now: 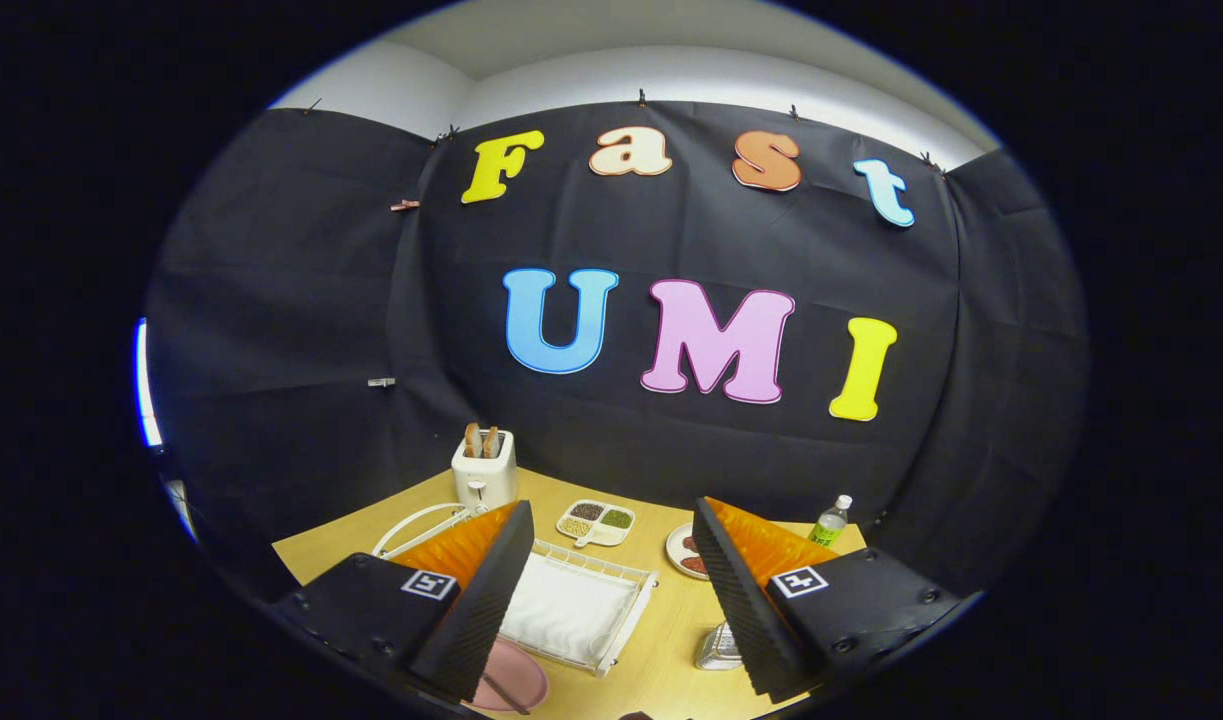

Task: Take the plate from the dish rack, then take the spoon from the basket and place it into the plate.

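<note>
a: gripper (pixel 611 600) open, nothing held. pink plate (pixel 516 678) sits on the table at lower left by the near finger, something dark lying on it, maybe the spoon.
b: risks?
a: rack (pixel 581 610) is just beyond; a low sweep could clip it. toaster (pixel 484 468) farther back.

I am seeing a smooth matt wooden table (pixel 661 640), a white wire dish rack (pixel 626 590) holding soft cloth (pixel 569 607), a glossy plastic toaster (pixel 484 476) and a shiny plastic bottle (pixel 829 522).
</note>
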Tool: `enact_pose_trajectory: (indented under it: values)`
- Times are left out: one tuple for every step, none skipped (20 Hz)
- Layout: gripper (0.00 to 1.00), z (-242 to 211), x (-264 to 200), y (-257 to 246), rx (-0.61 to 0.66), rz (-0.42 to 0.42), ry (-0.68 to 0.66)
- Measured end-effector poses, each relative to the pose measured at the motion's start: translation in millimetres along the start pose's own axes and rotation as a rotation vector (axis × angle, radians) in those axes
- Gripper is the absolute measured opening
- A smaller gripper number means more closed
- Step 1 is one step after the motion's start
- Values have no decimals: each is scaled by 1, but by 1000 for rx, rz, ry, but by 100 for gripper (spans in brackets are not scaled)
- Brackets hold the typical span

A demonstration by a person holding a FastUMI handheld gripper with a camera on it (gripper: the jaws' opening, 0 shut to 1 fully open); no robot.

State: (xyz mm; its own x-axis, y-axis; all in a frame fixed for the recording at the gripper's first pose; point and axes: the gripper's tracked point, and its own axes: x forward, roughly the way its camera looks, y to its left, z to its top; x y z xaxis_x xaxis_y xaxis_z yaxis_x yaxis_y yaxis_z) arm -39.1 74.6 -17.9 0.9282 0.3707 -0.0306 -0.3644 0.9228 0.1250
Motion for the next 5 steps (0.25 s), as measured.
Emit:
enact_pose_trajectory:
  values:
    - [98,0,0,-4,2,-1,1]
    - [98,1,0,-7,9,-1,3]
    - [98,1,-1,-9,16,1,5]
    - [98,2,-1,-12,19,1,2]
    - [98,2,0,-16,17,-1,1]
